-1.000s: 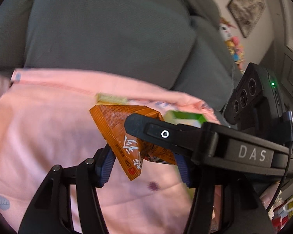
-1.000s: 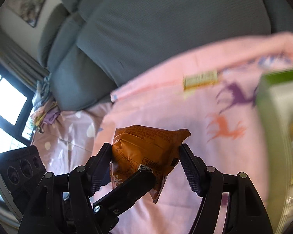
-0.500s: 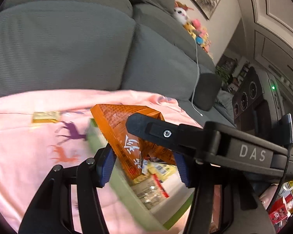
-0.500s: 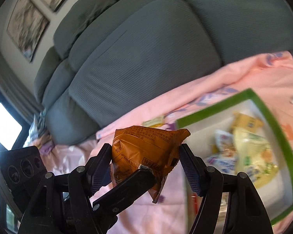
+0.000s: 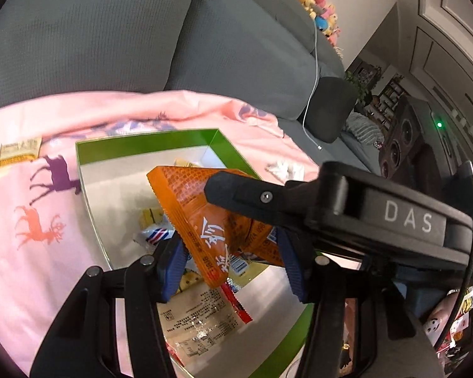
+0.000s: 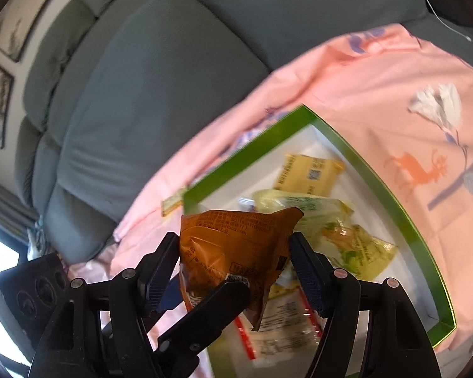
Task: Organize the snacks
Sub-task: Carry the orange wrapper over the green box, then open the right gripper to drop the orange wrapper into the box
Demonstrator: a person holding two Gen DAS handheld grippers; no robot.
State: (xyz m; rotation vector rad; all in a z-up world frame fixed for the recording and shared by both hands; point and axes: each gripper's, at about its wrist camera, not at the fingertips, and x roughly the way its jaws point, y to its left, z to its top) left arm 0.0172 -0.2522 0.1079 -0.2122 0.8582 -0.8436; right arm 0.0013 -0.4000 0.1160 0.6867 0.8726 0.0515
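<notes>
Plainly, crinkled orange snack packet (image 5: 201,217)

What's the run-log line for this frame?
left gripper: shut on orange snack packet | right gripper: same packet | above green-rimmed box

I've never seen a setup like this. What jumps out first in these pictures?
An orange snack packet sits front and centre, pinched from both sides by the left hand-held gripper and the right hand-held gripper, above a green-rimmed box already holding other snacks. The box lies on a pink deer-print cloth in front of a grey sofa.
</notes>
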